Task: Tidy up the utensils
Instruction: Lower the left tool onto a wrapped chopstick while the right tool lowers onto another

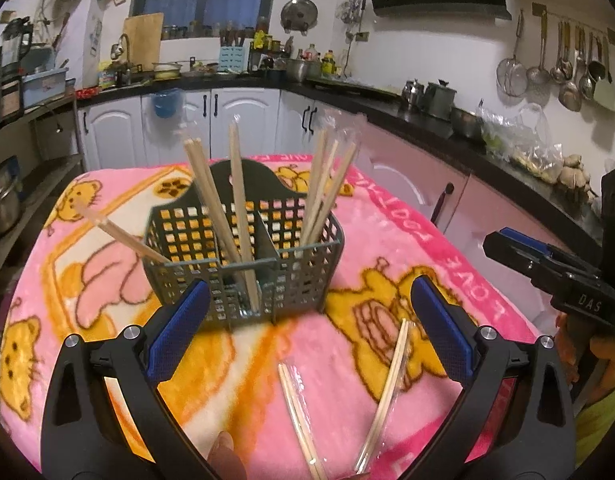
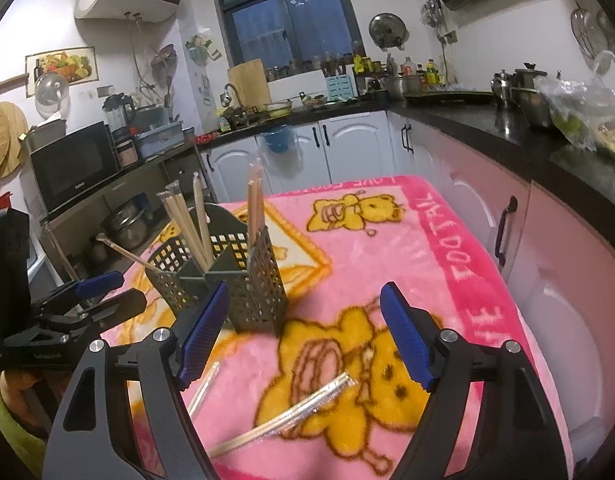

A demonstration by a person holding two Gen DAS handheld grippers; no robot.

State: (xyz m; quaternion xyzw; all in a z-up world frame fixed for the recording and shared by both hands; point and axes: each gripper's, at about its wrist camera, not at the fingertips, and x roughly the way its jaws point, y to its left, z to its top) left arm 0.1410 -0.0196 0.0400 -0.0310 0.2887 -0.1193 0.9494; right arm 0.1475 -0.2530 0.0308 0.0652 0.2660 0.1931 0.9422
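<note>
Fingers [image 1: 443,332] of the left gripper [image 1: 307,328] stand wide apart with nothing between the blue pads, and the right gripper [image 2: 303,340] is spread nearly as wide, equally empty. Both hang over a surface covered by a pink blanket [image 1: 387,240] printed with yellow bears.

Toward the far middle of the surface stands a dark mesh utensil basket [image 1: 243,256], split into compartments, with several wooden chopsticks [image 1: 239,196] upright or leaning in it (one pair tips far out over its left rim).

Two loose pairs of wrapped chopsticks lie on the blanket near its close edge. In the left wrist view, one wrapped pair [image 1: 387,380] lies just inside the right finger, and the other pair [image 1: 297,412] lies lower, between the two fingers. In the right wrist view, the first pair [image 2: 291,412] lies slanted between that gripper's fingers, below their tips, while the second [image 2: 203,388] peeks out beside the left finger.

Only the left view shows a fingertip [image 1: 223,456] at the bottom edge; only the right view shows the basket's side wall.
</note>
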